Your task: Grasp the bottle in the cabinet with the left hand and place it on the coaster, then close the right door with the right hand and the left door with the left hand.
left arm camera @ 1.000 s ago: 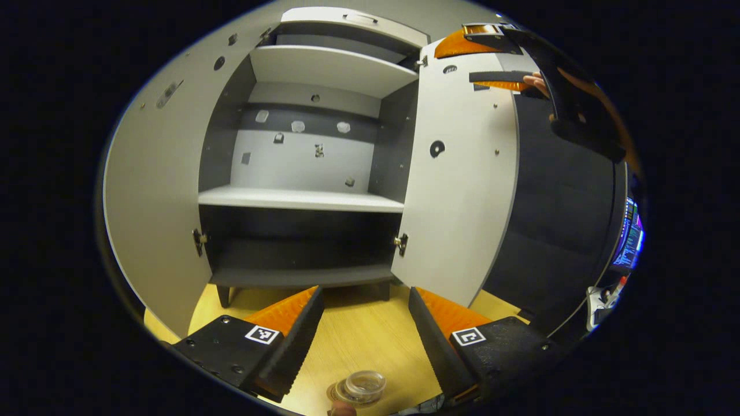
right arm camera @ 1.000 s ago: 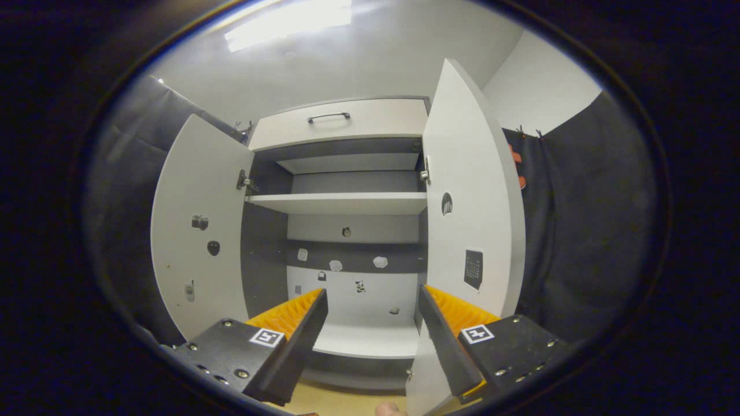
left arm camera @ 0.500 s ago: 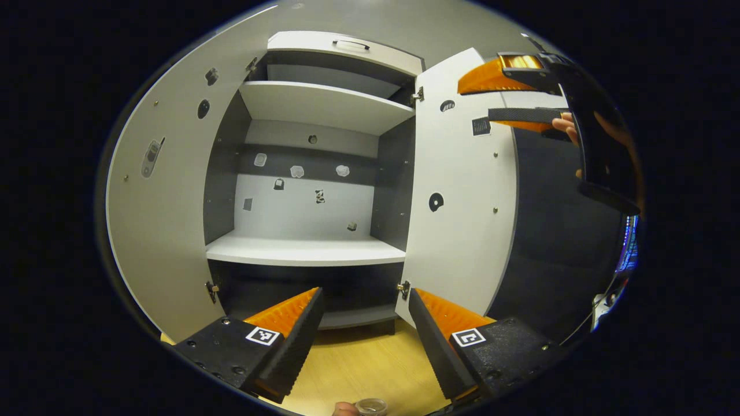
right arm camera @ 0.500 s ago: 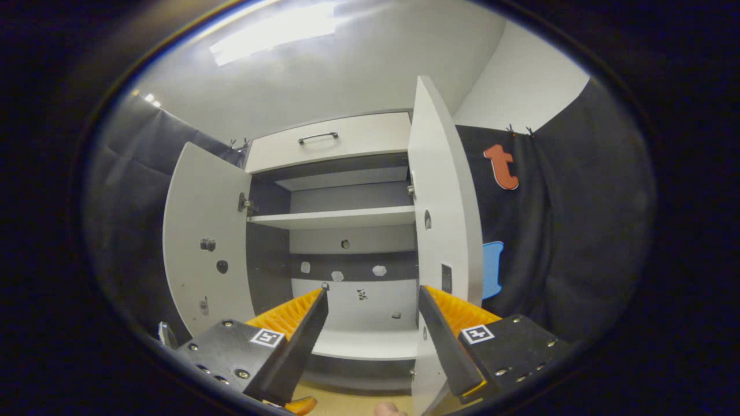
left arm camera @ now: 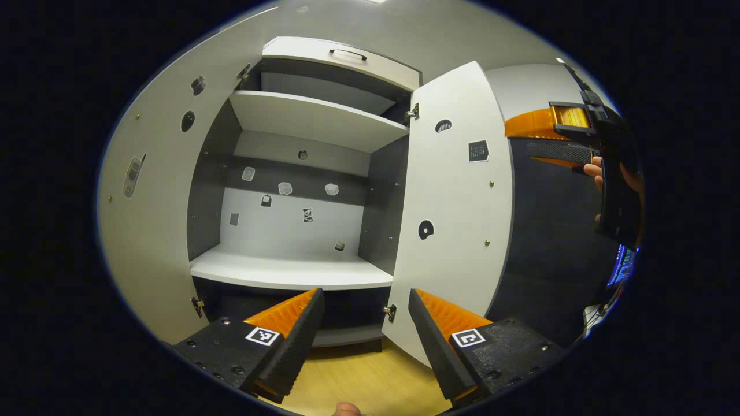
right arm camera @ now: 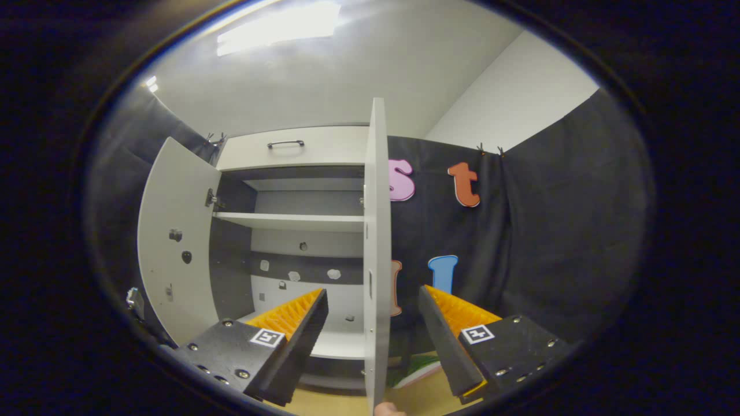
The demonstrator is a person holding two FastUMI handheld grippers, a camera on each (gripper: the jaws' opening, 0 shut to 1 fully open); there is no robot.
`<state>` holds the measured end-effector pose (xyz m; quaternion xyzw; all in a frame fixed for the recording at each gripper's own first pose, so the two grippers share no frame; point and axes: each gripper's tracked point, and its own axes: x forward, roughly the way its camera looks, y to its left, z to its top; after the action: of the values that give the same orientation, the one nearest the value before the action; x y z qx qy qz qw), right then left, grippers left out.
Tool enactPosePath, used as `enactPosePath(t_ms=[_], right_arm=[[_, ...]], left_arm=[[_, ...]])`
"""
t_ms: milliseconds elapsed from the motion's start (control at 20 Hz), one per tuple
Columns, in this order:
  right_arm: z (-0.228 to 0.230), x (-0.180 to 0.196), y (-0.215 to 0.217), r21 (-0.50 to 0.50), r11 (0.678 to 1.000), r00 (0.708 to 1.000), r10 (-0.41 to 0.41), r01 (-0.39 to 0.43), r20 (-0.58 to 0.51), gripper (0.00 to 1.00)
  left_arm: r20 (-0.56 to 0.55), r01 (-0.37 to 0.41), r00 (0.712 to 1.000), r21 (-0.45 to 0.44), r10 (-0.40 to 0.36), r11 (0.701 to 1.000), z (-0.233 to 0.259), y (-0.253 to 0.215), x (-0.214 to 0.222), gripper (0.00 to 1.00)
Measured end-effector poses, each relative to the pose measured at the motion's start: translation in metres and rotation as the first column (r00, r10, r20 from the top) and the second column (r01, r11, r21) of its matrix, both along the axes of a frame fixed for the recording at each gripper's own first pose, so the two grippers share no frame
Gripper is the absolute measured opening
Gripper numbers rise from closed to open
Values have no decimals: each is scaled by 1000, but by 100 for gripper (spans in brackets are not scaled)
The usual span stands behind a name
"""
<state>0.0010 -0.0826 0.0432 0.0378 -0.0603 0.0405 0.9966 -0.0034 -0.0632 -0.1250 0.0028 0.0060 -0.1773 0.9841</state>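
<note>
Cabinet (left arm camera: 300, 190) shelves bare, bottle off-frame, so right-door step: right tool (right arm camera: 373, 323), jaws spread and empty, straddles right door (right arm camera: 377, 242) edge; next, push it shut.

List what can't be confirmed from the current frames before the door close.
- Bottle and coaster: off the bottom edge of the left gripper view; placement unverifiable.
- Right door: edge-on in the right gripper view, its faces hidden; contact with the right gripper unclear.
- Stickers on the back panel: too small.
</note>
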Motion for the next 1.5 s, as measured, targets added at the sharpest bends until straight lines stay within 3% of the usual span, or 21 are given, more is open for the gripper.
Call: enactPosePath(t_ms=[200, 650, 800, 950, 1500], right_arm=[[-6, 8, -24, -75, 995, 998, -66, 67, 20, 95], [-19, 16, -27, -40, 998, 999, -45, 45, 12, 93], [-20, 15, -40, -47, 996, 998, -69, 69, 14, 98], [-31, 19, -52, -46, 995, 996, -90, 90, -13, 92], [-43, 31, -39, 10, 1000, 998, -18, 19, -60, 95]], left_arm=[[7, -2, 1000, -6, 2, 1000, 4, -4, -1, 92], [4, -72, 997, 26, 72, 997, 6, 16, -7, 92], [-3, -95, 995, 34, 96, 995, 4, 24, -8, 92], [-16, -111, 994, 31, 111, 993, 2, 28, -8, 92], [-15, -142, 990, 18, 143, 990, 12, 34, -19, 93]])
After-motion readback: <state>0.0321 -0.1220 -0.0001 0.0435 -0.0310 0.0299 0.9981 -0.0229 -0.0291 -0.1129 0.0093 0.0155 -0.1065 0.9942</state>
